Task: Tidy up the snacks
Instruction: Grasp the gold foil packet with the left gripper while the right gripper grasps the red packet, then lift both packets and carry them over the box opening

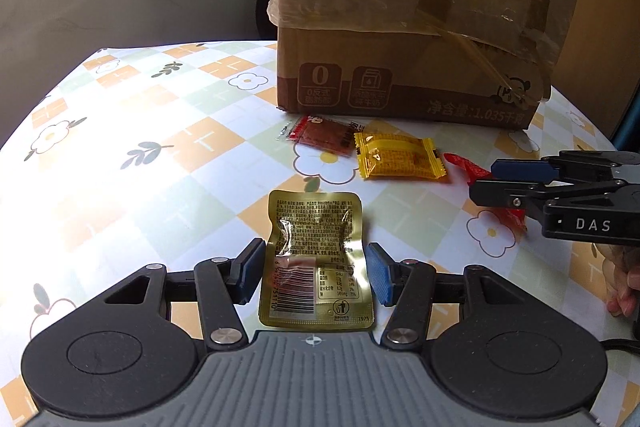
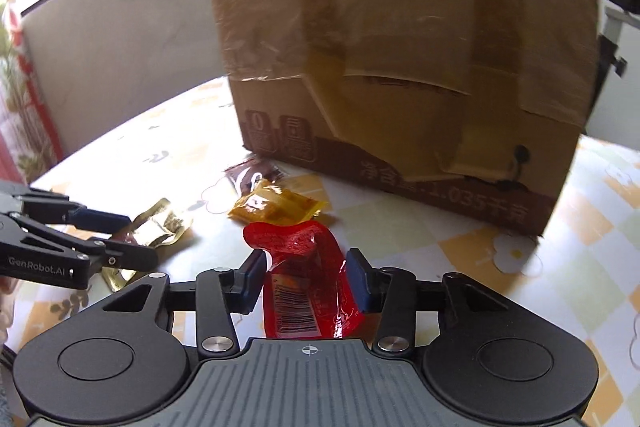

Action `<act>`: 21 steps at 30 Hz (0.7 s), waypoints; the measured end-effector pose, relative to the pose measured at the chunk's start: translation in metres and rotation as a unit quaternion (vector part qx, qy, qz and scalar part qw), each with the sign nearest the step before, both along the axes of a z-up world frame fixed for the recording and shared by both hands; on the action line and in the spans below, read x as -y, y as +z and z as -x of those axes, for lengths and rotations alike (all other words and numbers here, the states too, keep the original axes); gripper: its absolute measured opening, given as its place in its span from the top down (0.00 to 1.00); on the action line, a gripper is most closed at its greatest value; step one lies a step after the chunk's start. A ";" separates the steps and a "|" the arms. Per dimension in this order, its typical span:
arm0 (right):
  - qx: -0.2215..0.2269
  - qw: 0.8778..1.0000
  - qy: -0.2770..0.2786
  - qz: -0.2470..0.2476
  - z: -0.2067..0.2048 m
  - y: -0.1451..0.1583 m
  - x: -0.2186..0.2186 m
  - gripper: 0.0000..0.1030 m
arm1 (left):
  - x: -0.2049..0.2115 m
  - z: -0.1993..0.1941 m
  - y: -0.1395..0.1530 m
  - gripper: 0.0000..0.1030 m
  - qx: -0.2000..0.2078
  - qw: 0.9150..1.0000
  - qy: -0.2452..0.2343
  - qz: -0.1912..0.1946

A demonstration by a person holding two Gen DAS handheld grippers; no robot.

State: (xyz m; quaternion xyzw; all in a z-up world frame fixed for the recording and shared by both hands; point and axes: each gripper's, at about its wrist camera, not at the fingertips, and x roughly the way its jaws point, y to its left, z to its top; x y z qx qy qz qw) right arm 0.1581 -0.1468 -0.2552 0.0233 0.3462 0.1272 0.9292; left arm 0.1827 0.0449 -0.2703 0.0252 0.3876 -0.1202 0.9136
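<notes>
Taped cardboard box (image 1: 412, 23) stands beyond both grippers on the floral tablecloth (image 1: 132, 131). Left gripper (image 1: 316, 271) pinches a gold snack packet (image 1: 316, 259); right gripper (image 2: 306, 281) pinches a red snack packet (image 2: 304, 275). Ahead lie a yellow packet (image 1: 396, 157) and a dark red packet (image 1: 320, 133).

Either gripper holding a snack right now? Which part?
Both. Left gripper jaws pinch the gold packet across its middle side edges. Right gripper jaws squeeze the red packet at its sides, crumpling it.

Both wrist cameras look steeply down, close over the table (image 1: 120, 147), sharing the cardboard box (image 2: 400, 67).
</notes>
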 end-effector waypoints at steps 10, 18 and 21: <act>-0.014 1.000 0.008 0.018 -0.010 -0.007 -0.006 0.51 | 0.000 0.000 0.000 0.44 0.002 1.000 0.000 -0.006; -0.005 0.996 0.021 0.082 -0.012 -0.013 -0.026 0.46 | 0.002 0.001 -0.001 0.44 0.004 1.000 -0.003 -0.012; -0.003 0.997 0.016 0.073 -0.011 -0.012 -0.020 0.53 | 0.001 0.001 -0.001 0.44 0.004 1.000 -0.003 -0.011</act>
